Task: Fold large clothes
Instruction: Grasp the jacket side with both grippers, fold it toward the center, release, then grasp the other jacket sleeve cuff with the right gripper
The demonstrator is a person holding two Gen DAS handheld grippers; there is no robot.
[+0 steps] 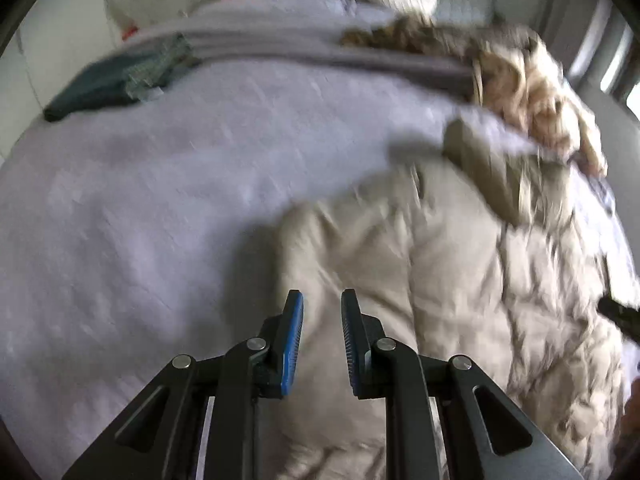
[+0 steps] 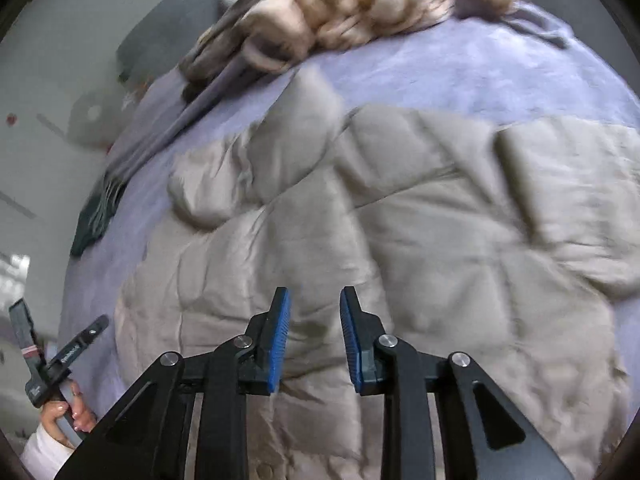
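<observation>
Blue-padded and parted, my left tongs (image 1: 322, 300) hung empty over the near left edge of the beige quilted coat (image 1: 460, 280), gripping nothing. At far left of that view a dark green folded garment (image 1: 92, 88) lay near the edge of the lavender bed (image 1: 160, 200), well apart from the coat, with a folded grey blanket (image 1: 300, 48) running across behind it. The coat itself sprawled over the right half of the bed, one sleeve (image 1: 492, 168) thrown up toward a tan fur-like heap (image 1: 532, 88) that may have been its hood trim; blur left that unclear.

From the right wrist, my left hand (image 2: 68, 408) showed at the lower left on its handle. My right tongs (image 2: 314, 300) also stood apart, holding nothing, above the rumpled middle of the coat, its padded panels bunched and creased.

Trouble, as I judged it, lay in the fabric: slick, puffy quilting could slip from a shallow pinch, and a grab at mid-panel rather than a hem or shoulder would lift one layer only, dragging the coat askew. The loose sleeve could trap under any fold, leaving a lumpy, lopsided bundle.
</observation>
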